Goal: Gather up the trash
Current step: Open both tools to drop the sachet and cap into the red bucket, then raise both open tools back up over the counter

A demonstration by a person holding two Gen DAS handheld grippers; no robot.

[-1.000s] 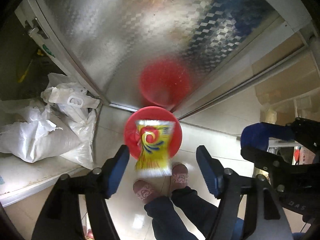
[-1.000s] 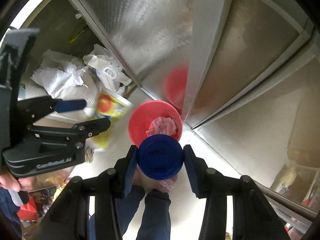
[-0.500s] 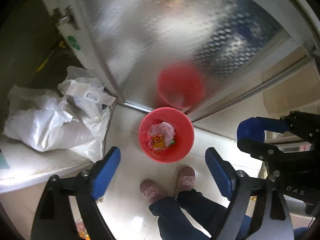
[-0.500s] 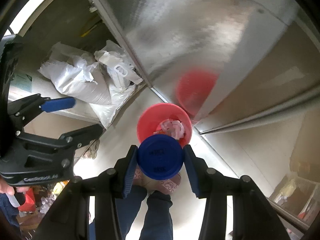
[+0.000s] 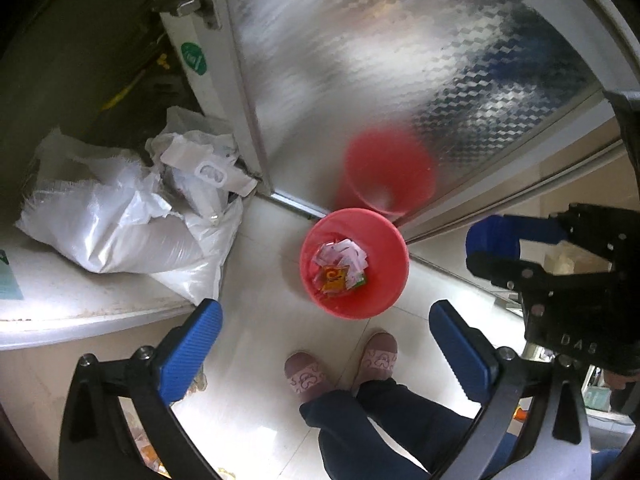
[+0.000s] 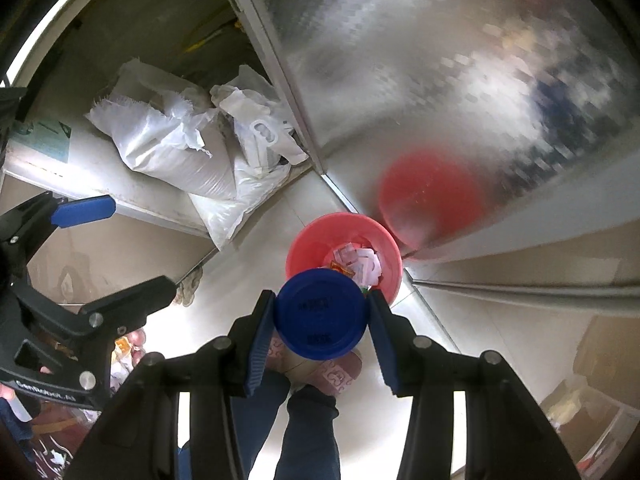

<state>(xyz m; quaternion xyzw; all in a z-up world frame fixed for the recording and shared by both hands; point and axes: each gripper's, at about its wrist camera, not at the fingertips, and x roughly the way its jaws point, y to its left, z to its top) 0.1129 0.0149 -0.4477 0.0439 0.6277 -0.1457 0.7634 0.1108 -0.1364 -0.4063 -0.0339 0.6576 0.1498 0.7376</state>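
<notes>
The right gripper point(image 6: 322, 320) clamps a blue-capped container point(image 6: 321, 315) above the red bin point(image 6: 304, 248) (wrappers inside).

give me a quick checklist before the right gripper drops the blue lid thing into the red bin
1. Right gripper has a firm hold on the blue-capped container: ok, a finger presses each side.
2. Container is lined up over the red bin: cannot tell; it overlaps the near rim in the right wrist view, but the height and offset are unclear.
3. Left gripper is empty and out of the drop path: ok, it is open with nothing between its fingers.
4. Bin has room: ok, wrappers cover only the bottom.
5. Bin stands upright on the floor: ok.
6. Slippered feet are clear of the bin: ok, just below it, not touching.
</notes>
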